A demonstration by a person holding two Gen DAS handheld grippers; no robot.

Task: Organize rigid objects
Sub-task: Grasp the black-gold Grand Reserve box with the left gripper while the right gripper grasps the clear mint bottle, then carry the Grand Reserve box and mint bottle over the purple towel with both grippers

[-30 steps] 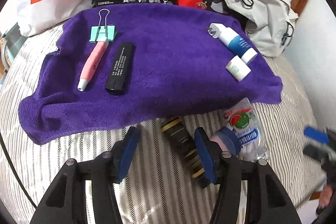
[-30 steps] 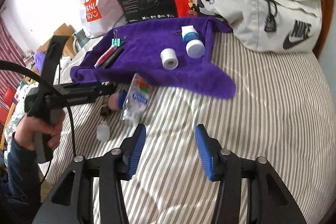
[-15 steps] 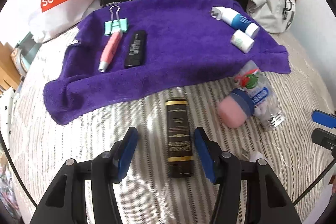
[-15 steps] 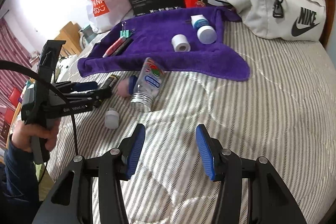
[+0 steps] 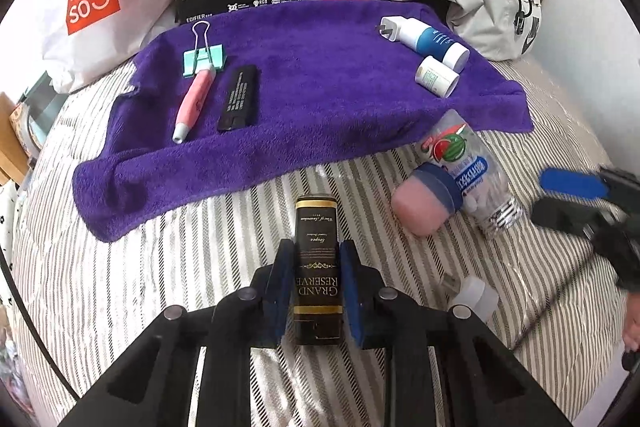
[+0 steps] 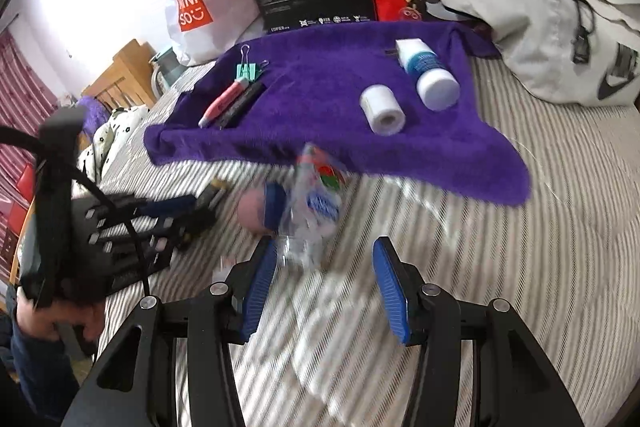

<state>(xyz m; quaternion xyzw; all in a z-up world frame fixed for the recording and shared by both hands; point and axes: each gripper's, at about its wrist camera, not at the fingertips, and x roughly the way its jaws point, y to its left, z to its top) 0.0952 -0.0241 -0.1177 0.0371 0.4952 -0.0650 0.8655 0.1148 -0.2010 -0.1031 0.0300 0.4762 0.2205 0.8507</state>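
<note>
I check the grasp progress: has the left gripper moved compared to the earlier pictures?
Yes. The left gripper advanced toward the purple towel and closed on the black box.

My left gripper [image 5: 316, 269] points forward and low, its two blue pads pressed in against the sides of a black box [image 5: 317, 259]. My right gripper [image 6: 322, 287] hangs out to the side, tilted downward, its blue pads spread wide apart with nothing between them.
</note>
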